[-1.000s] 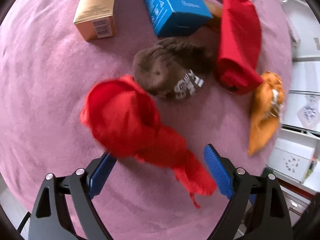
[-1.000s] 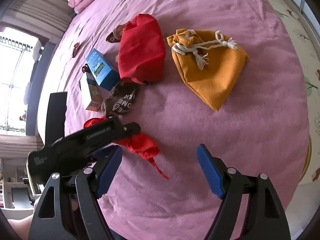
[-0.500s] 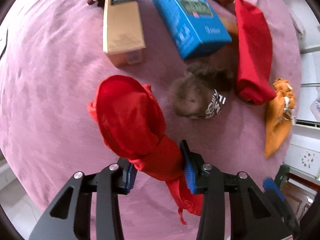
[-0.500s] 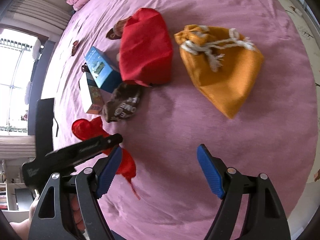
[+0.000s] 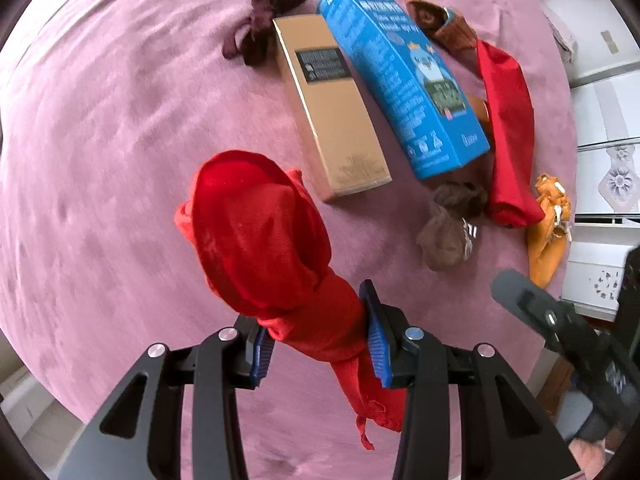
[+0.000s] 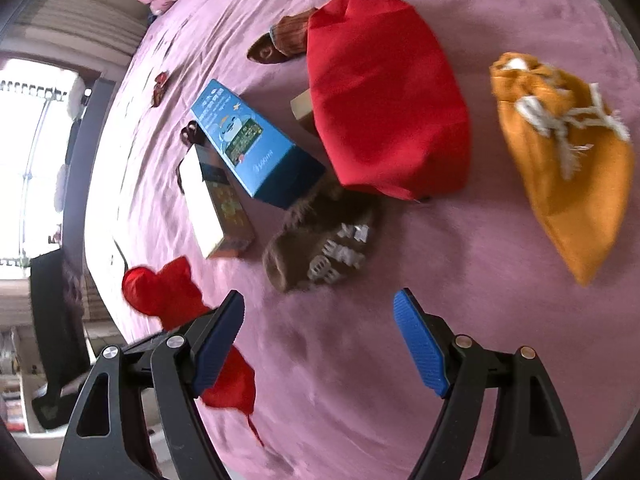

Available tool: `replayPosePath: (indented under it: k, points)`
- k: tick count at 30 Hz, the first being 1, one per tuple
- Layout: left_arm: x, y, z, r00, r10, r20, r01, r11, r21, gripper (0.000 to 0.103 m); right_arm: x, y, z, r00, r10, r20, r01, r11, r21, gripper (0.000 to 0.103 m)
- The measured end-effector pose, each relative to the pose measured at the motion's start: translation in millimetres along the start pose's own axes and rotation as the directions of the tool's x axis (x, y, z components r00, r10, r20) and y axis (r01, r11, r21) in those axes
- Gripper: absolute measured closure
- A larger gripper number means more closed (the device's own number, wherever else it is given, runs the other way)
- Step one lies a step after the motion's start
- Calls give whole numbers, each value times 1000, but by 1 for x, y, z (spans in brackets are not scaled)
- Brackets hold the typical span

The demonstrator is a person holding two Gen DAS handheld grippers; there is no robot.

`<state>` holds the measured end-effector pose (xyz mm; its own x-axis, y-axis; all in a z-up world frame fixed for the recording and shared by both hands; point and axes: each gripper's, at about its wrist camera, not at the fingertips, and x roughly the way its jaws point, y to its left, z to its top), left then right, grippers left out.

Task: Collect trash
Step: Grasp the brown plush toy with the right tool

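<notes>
A second ago the left gripper point(image 5: 320, 336) stood wide around the red cloth bag point(image 5: 260, 236); it has since closed on the bag's gathered neck, blue pads pinching both sides, and the bag's round body looks raised off the pink bedspread point(image 5: 100, 160) (its tail dangles below the pads). The right gripper point(image 6: 320, 340) hangs spread wide, holding nothing, above the cover near the brown sock point(image 6: 320, 240). Farther out lie a tan box point(image 5: 332, 108) and a blue box point(image 5: 400, 76) side by side, then a larger red pouch point(image 6: 384, 108) and an orange drawstring bag point(image 6: 568, 168).
</notes>
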<state>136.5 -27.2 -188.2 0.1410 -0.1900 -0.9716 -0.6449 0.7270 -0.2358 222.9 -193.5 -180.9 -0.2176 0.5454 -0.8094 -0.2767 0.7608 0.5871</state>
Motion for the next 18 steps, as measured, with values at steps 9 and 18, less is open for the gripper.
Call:
replayPosePath:
  k: [9,18]
  points:
    - [-7,34,18,1000,-18,-13,18,1000,20,63,44,1,23,995,-83,-52,89,987,135,32]
    - [-14,58,25,998,-33,-45,36,997,67,63,30,-2,3,996,-77,-52,84,986,146,87]
